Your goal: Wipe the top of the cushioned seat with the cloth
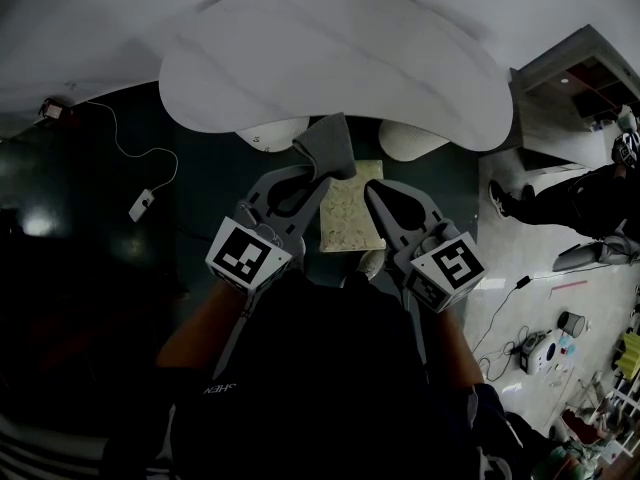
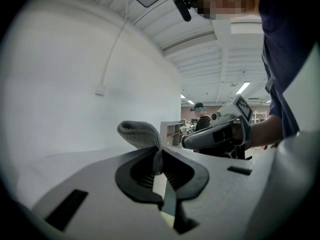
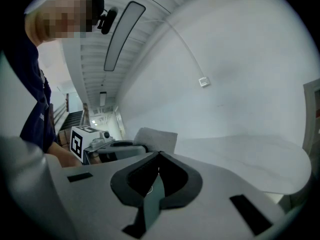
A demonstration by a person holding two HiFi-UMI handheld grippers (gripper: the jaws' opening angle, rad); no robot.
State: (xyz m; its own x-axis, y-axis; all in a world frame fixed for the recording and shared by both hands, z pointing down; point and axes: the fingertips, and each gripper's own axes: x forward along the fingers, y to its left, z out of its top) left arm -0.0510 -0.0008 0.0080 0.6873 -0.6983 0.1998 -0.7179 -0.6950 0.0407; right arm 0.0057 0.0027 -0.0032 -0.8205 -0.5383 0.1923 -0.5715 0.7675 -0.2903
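Note:
In the head view the cushioned seat (image 1: pixel 350 215) is a pale patterned square just beyond both grippers, low under the table's near edge. My left gripper (image 1: pixel 322 180) is shut on a grey cloth (image 1: pixel 327 146), which sticks up past its tips, above the seat's far left corner. The left gripper view shows the cloth (image 2: pixel 140 133) pinched at the closed tips (image 2: pixel 159 155). My right gripper (image 1: pixel 368 186) hovers over the seat's right side, shut with nothing in it. In the right gripper view its tips (image 3: pixel 159 155) meet, and the cloth (image 3: pixel 156 138) shows just beyond them to the left.
A large white curved table (image 1: pixel 330 58) fills the far side, with two white rounded seats (image 1: pixel 272 134) (image 1: pixel 412 140) under its edge. A cable and plug block (image 1: pixel 141 205) lie on the dark floor at left. A person in black (image 1: pixel 570 203) and clutter are at right.

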